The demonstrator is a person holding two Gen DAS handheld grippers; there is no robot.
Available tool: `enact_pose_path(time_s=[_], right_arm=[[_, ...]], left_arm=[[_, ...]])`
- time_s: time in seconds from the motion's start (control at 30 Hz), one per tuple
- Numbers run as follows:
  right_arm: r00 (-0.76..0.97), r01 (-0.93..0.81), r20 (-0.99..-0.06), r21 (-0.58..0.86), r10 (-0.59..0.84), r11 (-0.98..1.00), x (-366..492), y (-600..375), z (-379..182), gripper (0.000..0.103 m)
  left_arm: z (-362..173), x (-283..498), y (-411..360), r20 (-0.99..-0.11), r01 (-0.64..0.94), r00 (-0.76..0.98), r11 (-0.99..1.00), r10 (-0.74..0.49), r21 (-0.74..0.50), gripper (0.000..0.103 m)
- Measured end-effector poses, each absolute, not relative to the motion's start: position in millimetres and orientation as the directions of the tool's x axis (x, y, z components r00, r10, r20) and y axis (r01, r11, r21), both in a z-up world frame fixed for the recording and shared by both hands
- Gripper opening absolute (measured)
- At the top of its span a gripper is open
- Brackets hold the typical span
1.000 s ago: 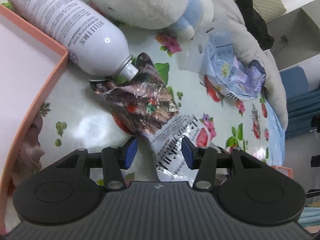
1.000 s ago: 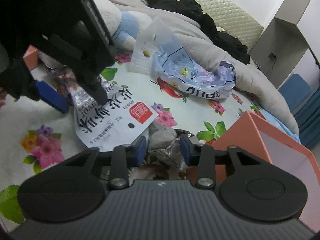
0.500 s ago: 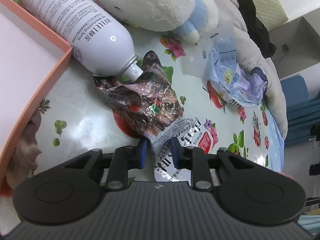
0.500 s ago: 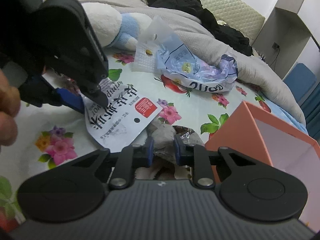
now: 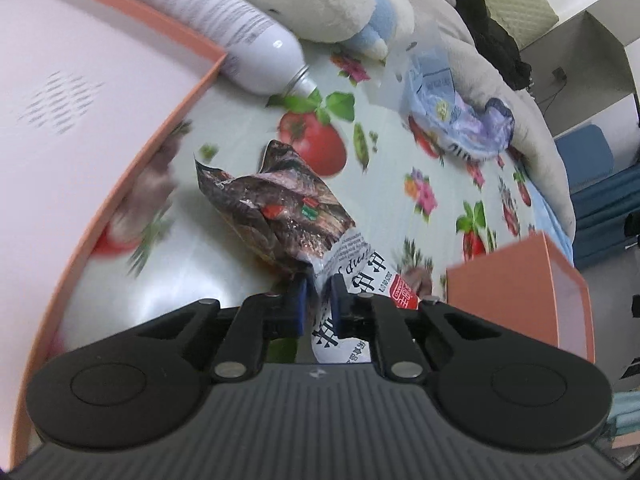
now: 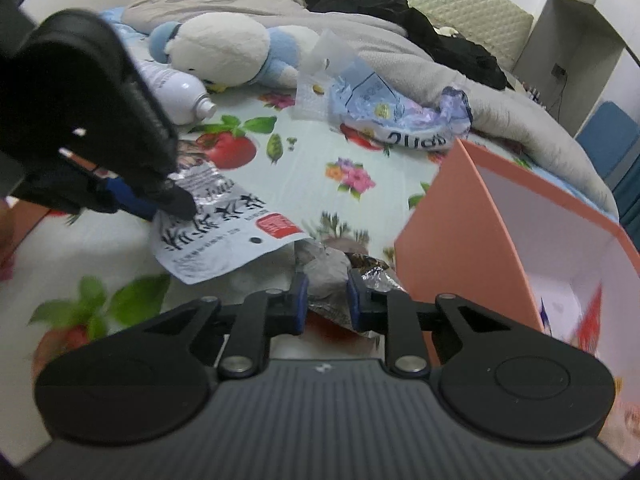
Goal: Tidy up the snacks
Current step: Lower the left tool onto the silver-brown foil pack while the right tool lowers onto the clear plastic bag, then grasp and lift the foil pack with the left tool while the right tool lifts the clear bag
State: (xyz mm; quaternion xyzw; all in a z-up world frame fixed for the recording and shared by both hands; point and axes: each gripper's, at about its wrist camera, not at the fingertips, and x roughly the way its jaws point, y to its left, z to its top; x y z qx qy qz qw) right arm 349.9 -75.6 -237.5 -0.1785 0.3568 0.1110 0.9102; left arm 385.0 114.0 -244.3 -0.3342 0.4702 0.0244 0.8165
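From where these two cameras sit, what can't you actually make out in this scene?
- Right wrist view: the grey crumpled packet in the right gripper; its print cannot be read, and the gripper body hides its lower part.
- Right wrist view: contents of the pink box; blurred and cut off by the edge.
- Left wrist view: spray bottle label; motion blur.
- Left wrist view: lower end of the white-and-brown snack bag; hidden behind the left gripper.
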Motion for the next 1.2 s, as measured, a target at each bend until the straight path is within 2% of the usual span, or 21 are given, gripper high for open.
enact_pose_path(time_s=[0.57,0.9,1.0,1.03,1.07,1.1,1.13,1.17,1.2], right_arm=[[0.671,-0.386,-0.719,-0.130,0.181,0.913,198.3,-119.8,-215.2,0.024],[0.619,-0.415,-0.736,-0.010,0.275,0.910,166.2,-130.5,-212.6,0.024],[0.625,-0.422,-0.731,-0.018,0.276,0.906,160.6,-129.9,-207.9,0.024],[0.627,-0.423,-0.727,-0.017,0.279,0.906,159.3,-130.7,-206.2,0.026],[0.629,-0.421,-0.723,-0.009,0.284,0.907,158.2,-132.0,-204.6,0.036],[0.635,-0.413,-0.718,-0.002,0.286,0.911,157.1,-133.6,-203.3,0.043],[0.640,-0.405,-0.713,0.001,0.284,0.914,156.0,-135.2,-202.4,0.059],[0.645,-0.401,-0.710,0.002,0.283,0.916,155.4,-136.7,-202.0,0.069],[0.647,-0.399,-0.707,0.004,0.285,0.917,154.9,-138.0,-202.3,0.072]], left_arm=[[-201.1,213.6,64.1,-0.807,-0.249,0.567,0.899,-0.165,-0.359,0.012],[-205.3,158.1,77.3,-0.807,-0.224,0.556,0.898,-0.201,-0.378,0.013],[-205.4,149.6,80.7,-0.813,-0.237,0.553,0.900,-0.185,-0.365,0.015],[-205.7,147.4,82.4,-0.813,-0.246,0.553,0.897,-0.180,-0.366,0.024],[-206.2,145.2,84.4,-0.812,-0.256,0.555,0.892,-0.180,-0.373,0.046],[-206.8,143.4,86.4,-0.815,-0.278,0.552,0.883,-0.176,-0.379,0.062],[-206.7,143.1,87.6,-0.819,-0.297,0.550,0.878,-0.165,-0.376,0.085],[-205.6,140.7,87.9,-0.817,-0.307,0.557,0.877,-0.149,-0.370,0.088],[-204.8,140.3,87.8,-0.815,-0.306,0.561,0.878,-0.145,-0.367,0.088]])
